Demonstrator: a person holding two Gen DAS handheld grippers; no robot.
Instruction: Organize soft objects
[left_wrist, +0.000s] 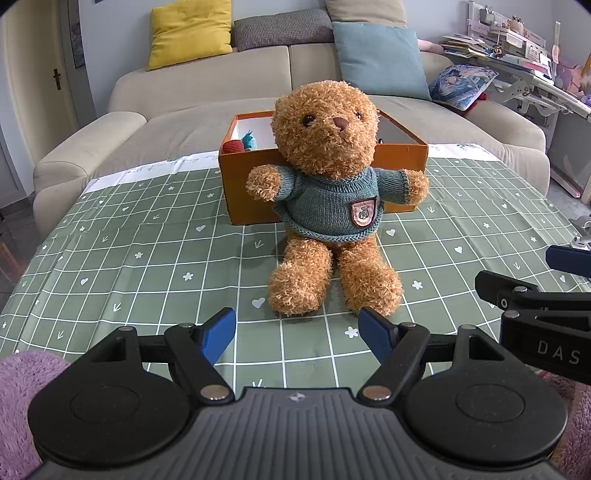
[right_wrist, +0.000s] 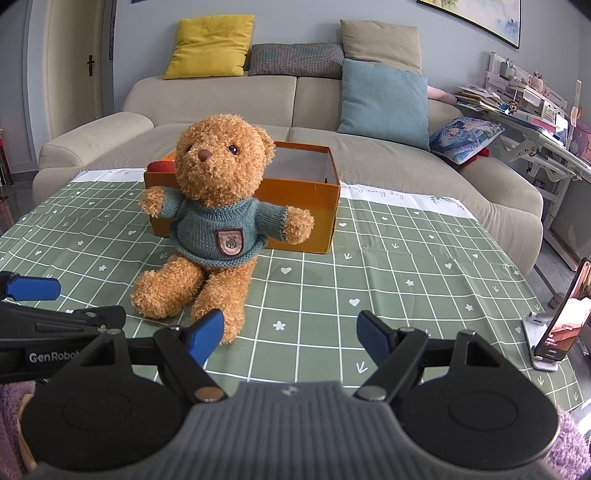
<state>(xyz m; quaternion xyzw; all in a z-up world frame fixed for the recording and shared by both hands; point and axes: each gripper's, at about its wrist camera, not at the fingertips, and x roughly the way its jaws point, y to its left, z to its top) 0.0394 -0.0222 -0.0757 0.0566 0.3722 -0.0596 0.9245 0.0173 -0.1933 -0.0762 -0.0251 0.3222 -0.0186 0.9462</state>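
Note:
A brown teddy bear (left_wrist: 327, 199) in a teal knitted sweater sits upright on the green checked tablecloth, its back against an open orange box (left_wrist: 258, 184). The box holds a red and a teal soft item (left_wrist: 242, 143) at its left end. My left gripper (left_wrist: 297, 334) is open, its blue pads just short of the bear's feet, nothing between them. In the right wrist view the bear (right_wrist: 218, 218) sits left of centre before the box (right_wrist: 306, 218). My right gripper (right_wrist: 290, 338) is open and empty, its left pad close beside the bear's foot.
The right gripper (left_wrist: 535, 299) reaches in at the right edge of the left wrist view, and the left gripper (right_wrist: 44, 306) at the left edge of the right wrist view. A phone on a stand (right_wrist: 561, 325) is at the table's right. A beige sofa (left_wrist: 221, 96) with cushions stands behind.

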